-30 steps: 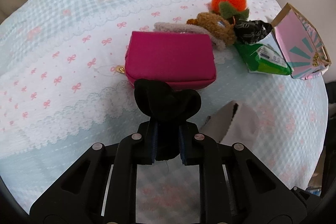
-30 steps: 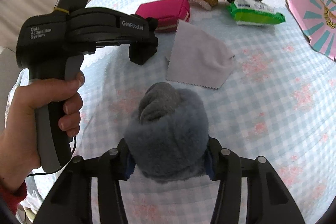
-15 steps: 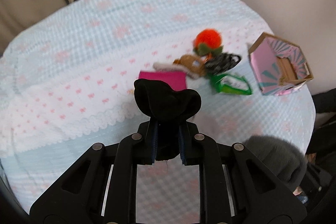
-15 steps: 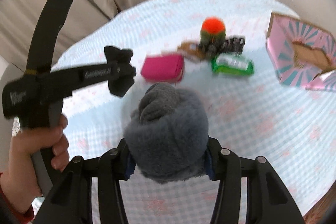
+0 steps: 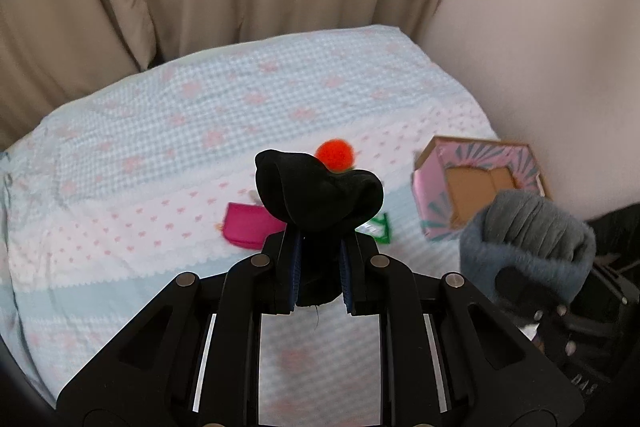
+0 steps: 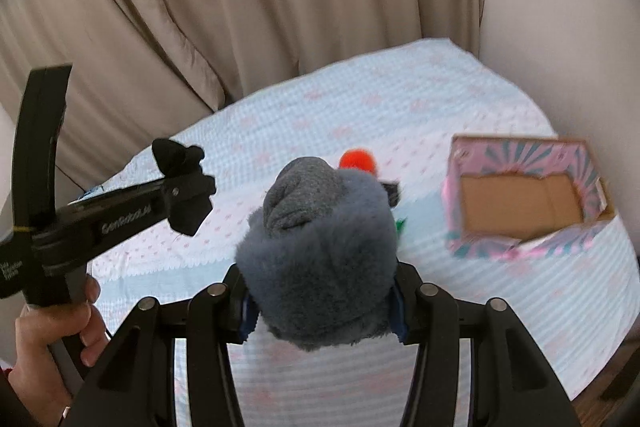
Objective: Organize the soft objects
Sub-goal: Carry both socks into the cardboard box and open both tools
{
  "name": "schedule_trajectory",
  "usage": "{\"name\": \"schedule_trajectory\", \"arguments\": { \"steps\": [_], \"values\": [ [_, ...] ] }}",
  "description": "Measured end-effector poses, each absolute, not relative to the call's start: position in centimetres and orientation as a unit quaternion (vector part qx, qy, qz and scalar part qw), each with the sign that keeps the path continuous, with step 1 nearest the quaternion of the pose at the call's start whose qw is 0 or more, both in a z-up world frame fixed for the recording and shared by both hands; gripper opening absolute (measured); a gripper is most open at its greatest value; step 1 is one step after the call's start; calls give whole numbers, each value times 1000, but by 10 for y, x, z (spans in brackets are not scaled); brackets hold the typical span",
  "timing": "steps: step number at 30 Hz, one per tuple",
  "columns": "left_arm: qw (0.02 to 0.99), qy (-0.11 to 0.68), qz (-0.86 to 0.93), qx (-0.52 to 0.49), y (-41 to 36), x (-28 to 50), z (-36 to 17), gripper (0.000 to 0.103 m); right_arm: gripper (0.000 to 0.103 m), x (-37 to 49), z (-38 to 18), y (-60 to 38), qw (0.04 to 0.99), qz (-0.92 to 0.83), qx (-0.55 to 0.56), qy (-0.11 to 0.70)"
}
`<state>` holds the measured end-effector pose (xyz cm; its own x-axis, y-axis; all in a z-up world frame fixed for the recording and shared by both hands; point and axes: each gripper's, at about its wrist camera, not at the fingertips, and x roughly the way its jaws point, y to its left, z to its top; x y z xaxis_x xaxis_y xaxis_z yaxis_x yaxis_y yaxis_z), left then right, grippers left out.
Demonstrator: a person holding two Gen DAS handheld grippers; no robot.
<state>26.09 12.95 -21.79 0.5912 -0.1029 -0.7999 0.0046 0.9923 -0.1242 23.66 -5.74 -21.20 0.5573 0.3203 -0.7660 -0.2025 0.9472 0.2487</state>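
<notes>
Above table (image 5: 132, 131): left fingers (image 5: 294, 267) clamp black sock (image 5: 316, 187); right gripper (image 6: 320, 307) grips grey sock (image 6: 316, 255).

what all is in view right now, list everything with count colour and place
black sock: 1, black, pinched in the left claw, off the table
fuzzy rolled sock: 1, grey-blue, gripped in the right claw, off the table
cardboard box: 1, pink and teal outside, brown inside, open and empty, right side of the table
pompom: 1, orange-red, mid table
pouch: 1, magenta, mid table, partly hidden by the black sock
green packet: 1, green, mostly hidden
tablecloth: 1, pale blue check with pink bows, covers the table
curtain: 1, beige, behind the table
left claw: 1, black, shut on the black sock
right claw: 1, black, shut on the fuzzy rolled sock
hand: 1, holding the left claw's handle
</notes>
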Motion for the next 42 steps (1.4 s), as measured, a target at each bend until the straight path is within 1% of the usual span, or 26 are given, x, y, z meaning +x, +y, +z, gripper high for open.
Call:
{"name": "schedule_trajectory", "arguments": {
  "steps": [4,10,17,22,27,28,34,37,42],
  "values": [
    [890,451,-25,-67,79,269,-211,14,47,251,-199,-105,881,155,58,443],
    [882,464,-38,-67,-8,296,-223,14,47,275,-197,-180,880,147,57,447],
    [852,515,-47,-78,-91,353,-265,14,47,334,-227,-262,859,141,43,490],
    [830,552,-56,-51,-141,397,-306,14,47,387,-263,-307,838,146,32,524],
    [804,590,-64,-35,-170,435,-352,14,47,427,-310,-340,806,158,56,567],
    [797,599,-65,-30,-176,442,-363,14,49,435,-320,-345,800,157,60,576],
    [764,641,-76,-1,-195,467,-413,14,49,461,-367,-363,769,154,84,615],
    [756,650,-80,16,-203,470,-429,14,50,468,-383,-369,757,151,104,627],
    [750,655,-82,26,-208,468,-439,14,50,472,-397,-368,748,150,116,636]
  ]
}}
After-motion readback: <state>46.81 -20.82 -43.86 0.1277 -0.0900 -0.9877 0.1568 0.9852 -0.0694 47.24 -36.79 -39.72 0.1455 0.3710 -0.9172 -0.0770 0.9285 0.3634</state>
